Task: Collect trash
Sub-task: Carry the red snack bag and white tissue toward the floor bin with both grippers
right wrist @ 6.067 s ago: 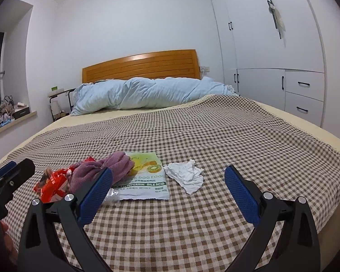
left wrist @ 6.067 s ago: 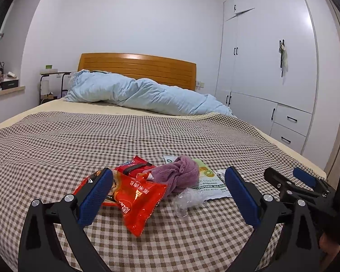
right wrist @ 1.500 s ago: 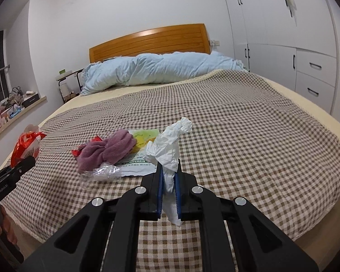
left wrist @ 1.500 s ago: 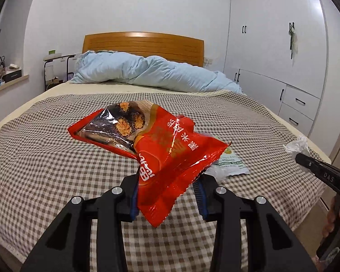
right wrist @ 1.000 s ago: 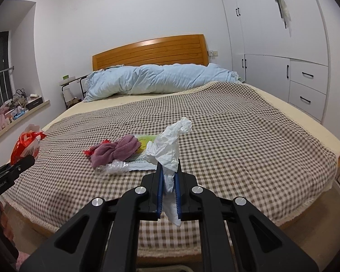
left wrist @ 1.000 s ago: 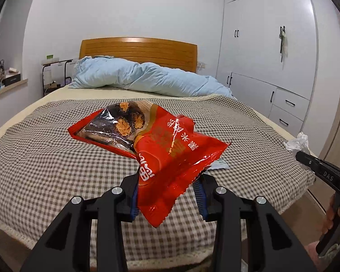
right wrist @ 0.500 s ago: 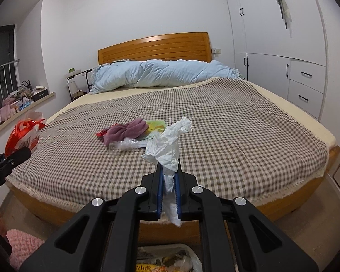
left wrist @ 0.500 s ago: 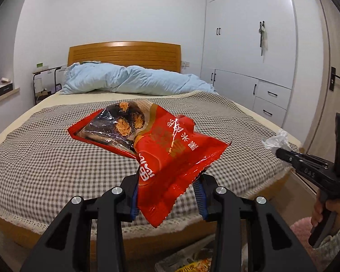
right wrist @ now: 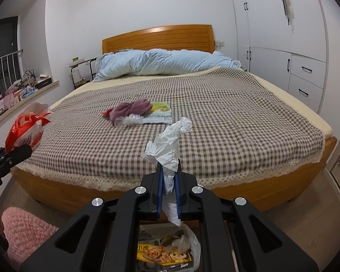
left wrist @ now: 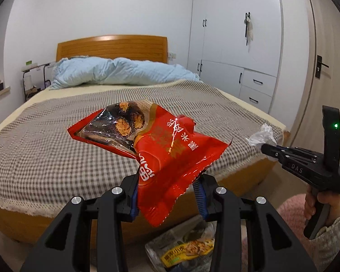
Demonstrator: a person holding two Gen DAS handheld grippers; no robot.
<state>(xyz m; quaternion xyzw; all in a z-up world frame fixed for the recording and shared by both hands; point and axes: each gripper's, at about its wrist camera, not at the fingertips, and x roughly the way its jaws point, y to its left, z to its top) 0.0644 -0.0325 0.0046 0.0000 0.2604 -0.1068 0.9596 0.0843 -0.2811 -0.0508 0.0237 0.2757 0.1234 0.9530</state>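
Left gripper: your left gripper (left wrist: 167,195) sits at the lower centre of its own view, jaws partly closed and clamped on the red snack bag (left wrist: 156,149), which fans up and to the left above the fingers.
Right gripper: your right gripper (right wrist: 168,190) is at the lower centre of its view, jaws nearly together and pinching a crumpled white tissue (right wrist: 170,145) that sticks up above the pads and hangs a little below them.
Cross view: in the left wrist view you see the right gripper at the right edge, tissue at its tip, your hand (left wrist: 324,206) on the handle.
Trash bag: an open clear bag (right wrist: 170,249) holding wrappers lies on the floor at the bottom centre of both views, in front of the bed and below both grippers.
Left on the bed: near the middle of the checked bedspread (right wrist: 215,117) you have a purple cloth (right wrist: 131,108), a clear plastic scrap (right wrist: 130,120) just in front of it, and a flat green-and-white packet (right wrist: 159,113) touching the cloth on its right.
Background: a light blue duvet (right wrist: 165,64) lies against the wooden headboard (right wrist: 158,37); a white wardrobe (right wrist: 283,34) fills the right side.
Floor: a pink fluffy rug (right wrist: 25,233) shows at the lower left of the right wrist view.
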